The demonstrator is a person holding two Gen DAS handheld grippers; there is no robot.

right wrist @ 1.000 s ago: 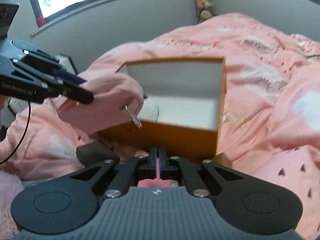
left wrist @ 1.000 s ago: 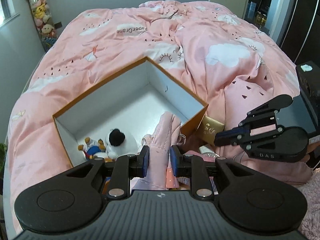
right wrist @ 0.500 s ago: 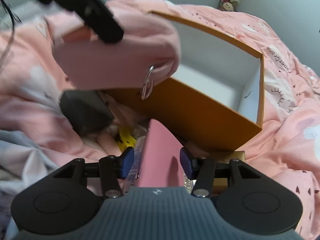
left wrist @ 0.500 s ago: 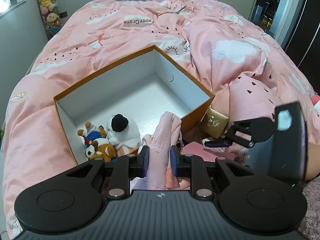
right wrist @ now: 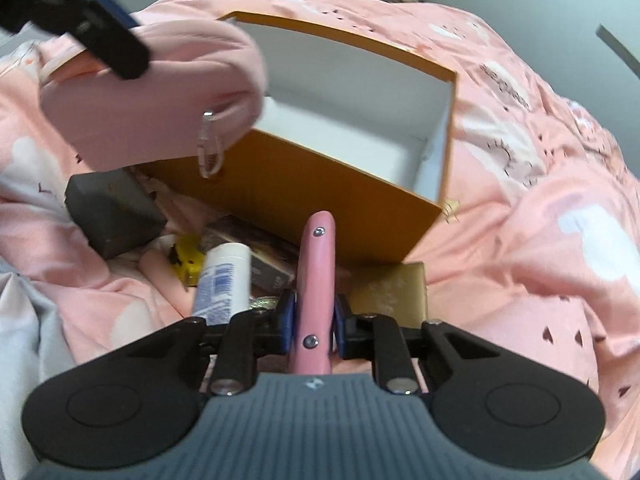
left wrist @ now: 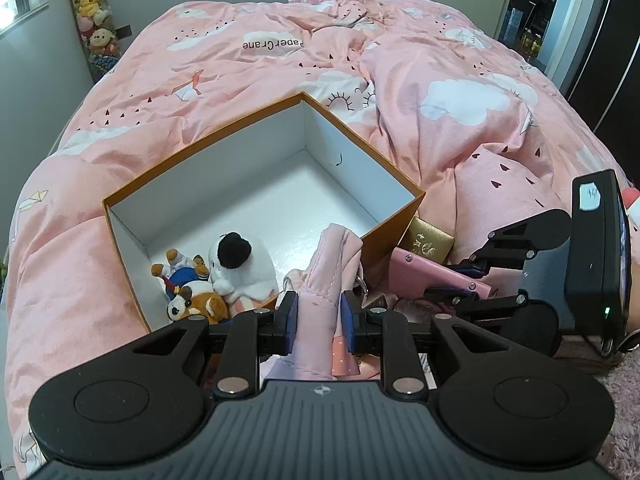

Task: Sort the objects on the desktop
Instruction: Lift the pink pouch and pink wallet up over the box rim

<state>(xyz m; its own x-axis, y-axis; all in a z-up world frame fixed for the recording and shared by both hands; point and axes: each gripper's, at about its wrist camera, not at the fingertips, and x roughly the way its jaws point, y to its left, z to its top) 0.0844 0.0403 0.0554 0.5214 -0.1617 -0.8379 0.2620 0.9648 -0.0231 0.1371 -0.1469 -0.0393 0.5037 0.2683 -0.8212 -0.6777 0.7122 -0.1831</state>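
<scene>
Both claws are clamped on pink things. Left gripper [left wrist: 318, 318] pinches a soft pink fabric pouch [left wrist: 328, 280], whose long axis runs up and away from the pads so that its far end leans over the near rim of the box; from the right wrist view the same pouch [right wrist: 160, 92] hangs out sideways from the fingers with a small metal ring dangling off its lower edge. Right gripper [right wrist: 314, 320] has just been closing, and its blue pads now press on both sides of a slim pink case [right wrist: 316, 280] with two small rivets; the case lies lengthwise between the jaws, its rounded end pointing forward toward the orange wall of the box.

Largest in the scene is the pink cloud-print duvet [left wrist: 400, 92] covering the bed. On it sits the open orange box [left wrist: 400, 208] with white inner walls, mostly bare inside. In its near left corner lie three plush toys [left wrist: 216, 276], a white one with a black tuft, a brown-and-white one and a blue one, bunched together and touching.

Just outside the box's near wall lies a clutter: a dark grey box [right wrist: 112, 212], a gold packet [right wrist: 392, 292] at the corner, a white tube [right wrist: 222, 276] with blue print just beside the case, and a small yellow item [right wrist: 186, 260] I cannot identify.
</scene>
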